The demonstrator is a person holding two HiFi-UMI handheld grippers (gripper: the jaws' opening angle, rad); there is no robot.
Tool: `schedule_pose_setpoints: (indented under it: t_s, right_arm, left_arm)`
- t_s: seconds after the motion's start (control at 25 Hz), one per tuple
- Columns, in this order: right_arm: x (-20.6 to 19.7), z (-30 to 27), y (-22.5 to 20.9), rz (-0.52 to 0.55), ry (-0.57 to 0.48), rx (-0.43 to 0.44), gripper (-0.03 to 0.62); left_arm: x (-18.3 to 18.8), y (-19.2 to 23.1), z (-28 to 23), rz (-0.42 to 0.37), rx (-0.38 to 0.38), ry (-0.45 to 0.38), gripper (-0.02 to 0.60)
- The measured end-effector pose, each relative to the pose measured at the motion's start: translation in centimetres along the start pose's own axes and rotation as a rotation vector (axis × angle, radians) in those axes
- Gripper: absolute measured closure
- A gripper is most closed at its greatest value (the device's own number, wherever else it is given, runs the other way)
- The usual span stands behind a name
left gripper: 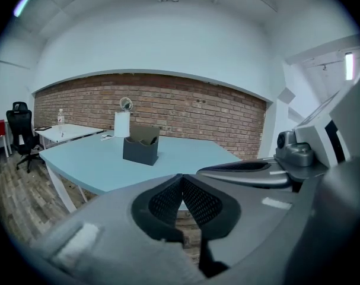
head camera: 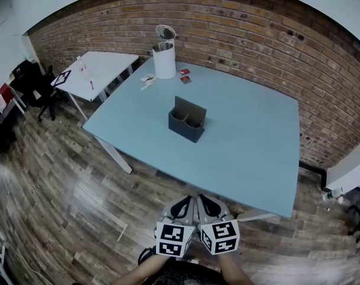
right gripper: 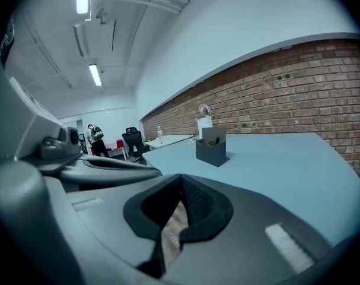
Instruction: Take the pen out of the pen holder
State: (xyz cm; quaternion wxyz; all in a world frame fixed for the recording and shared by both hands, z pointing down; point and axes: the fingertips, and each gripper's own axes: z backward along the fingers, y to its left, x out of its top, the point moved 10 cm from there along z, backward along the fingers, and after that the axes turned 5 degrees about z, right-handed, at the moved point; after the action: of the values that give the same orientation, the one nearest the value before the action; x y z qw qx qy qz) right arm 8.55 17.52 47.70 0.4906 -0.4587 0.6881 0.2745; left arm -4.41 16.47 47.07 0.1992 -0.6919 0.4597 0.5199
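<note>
Head view: the left gripper (head camera: 181,208) and the right gripper (head camera: 209,206) sit side by side at the bottom of the frame, their marker cubes just beside each other, above the wooden floor (head camera: 61,195) and short of the near edge of the light blue table (head camera: 251,153); the dark grey pen holder (head camera: 187,120) stands upright near the middle of the table, well apart from both grippers; whether a pen stands in it is too small to tell. At the far edge stands a white canister (head camera: 164,60) with a round ring (head camera: 165,32) above it, a few small cards (head camera: 184,76) beside it; a brick wall (head camera: 239,34) runs behind, a white side table (head camera: 105,67) and a black office chair (head camera: 34,83) stand to the left.

Left gripper view: the left gripper's (left gripper: 181,178) two meshed pads meet at their tips with nothing between them; the pen holder (left gripper: 141,148) is far ahead on the table, the white canister just behind it; the right gripper's body fills the right side.

Right gripper view: the right gripper's (right gripper: 181,177) pads touch at the tips, only floor showing through the slit lower down, empty; the pen holder (right gripper: 212,146) stands well ahead on the table; a person with a backpack (right gripper: 96,138) stands in the distance.
</note>
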Motion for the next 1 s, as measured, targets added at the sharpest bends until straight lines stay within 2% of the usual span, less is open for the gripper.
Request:
schedule_pose_setpoints:
  t_s: [0.44,1.0]
  right_arm:
    - [2.2,-4.9,-1.1,0.0,0.054,-0.061,0.591]
    - [5.0,-10.2,-2.2,0.008,0.038,-0.14,0.577]
  left_arm:
    - [2.6,4.1,-4.4,0.013,-0.065,0.017,0.582]
    - [5.9,8.5,-8.6,-0.032,-0.139,0.019,0.581]
